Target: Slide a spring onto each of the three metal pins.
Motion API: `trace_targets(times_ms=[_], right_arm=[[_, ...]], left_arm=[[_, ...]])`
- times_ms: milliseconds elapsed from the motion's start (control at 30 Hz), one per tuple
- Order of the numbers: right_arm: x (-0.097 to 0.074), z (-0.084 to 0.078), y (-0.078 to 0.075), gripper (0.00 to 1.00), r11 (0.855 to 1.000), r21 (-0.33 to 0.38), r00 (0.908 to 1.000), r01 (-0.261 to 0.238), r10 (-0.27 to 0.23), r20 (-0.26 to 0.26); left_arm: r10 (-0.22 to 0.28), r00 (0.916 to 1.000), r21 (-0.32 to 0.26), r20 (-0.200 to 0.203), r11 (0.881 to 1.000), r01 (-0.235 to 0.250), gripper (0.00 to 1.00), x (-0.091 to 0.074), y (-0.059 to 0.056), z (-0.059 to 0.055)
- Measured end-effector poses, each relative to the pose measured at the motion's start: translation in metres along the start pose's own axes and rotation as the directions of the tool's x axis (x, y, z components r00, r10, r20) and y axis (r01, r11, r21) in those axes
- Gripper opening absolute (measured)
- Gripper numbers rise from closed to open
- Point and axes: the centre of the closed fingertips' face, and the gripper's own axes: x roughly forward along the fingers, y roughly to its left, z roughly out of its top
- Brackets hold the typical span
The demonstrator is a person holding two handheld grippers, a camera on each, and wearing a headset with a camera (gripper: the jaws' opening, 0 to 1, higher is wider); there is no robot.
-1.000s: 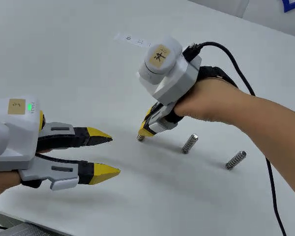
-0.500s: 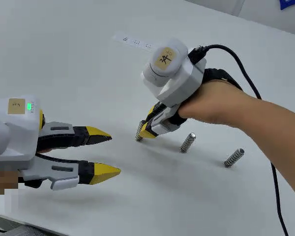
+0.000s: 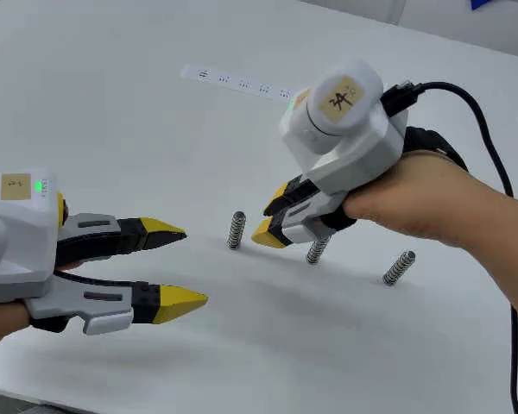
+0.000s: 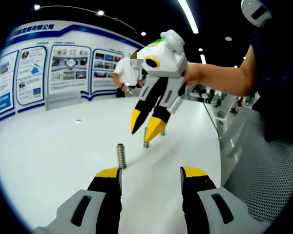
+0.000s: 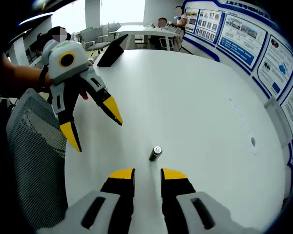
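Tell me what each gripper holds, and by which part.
Nothing is held. The left gripper is open and empty. The right gripper has its jaws apart, with the nearest spring standing free ahead of them.

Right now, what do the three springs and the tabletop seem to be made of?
The springs look like bare steel wire: grey coils with a dull metallic glint. The tabletop appears to be white laminate or painted board, smooth with a soft sheen. The pictures do not show which.
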Motion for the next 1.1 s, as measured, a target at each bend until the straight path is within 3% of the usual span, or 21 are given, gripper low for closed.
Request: trace_targets(times_ms=[633, 1100], right_arm=[[-0.033, -0.035, 0.019, 0.23, 0.991, 0.136, 0.9923, 0.016, -0.033, 0.120], [-0.067, -0.082, 0.021, 0.28, 0.962, 0.264, 0.9791, 0.064, -0.112, 0.170]], left_arm=[[0.009, 0.9997, 0.003, -0.021, 1.000, -0.009, 0.54, 0.001, -0.004, 0.005], [0.017, 0.9994, -0.007, -0.031, 1.000, -0.017, 0.56, 0.004, -0.006, 0.006]])
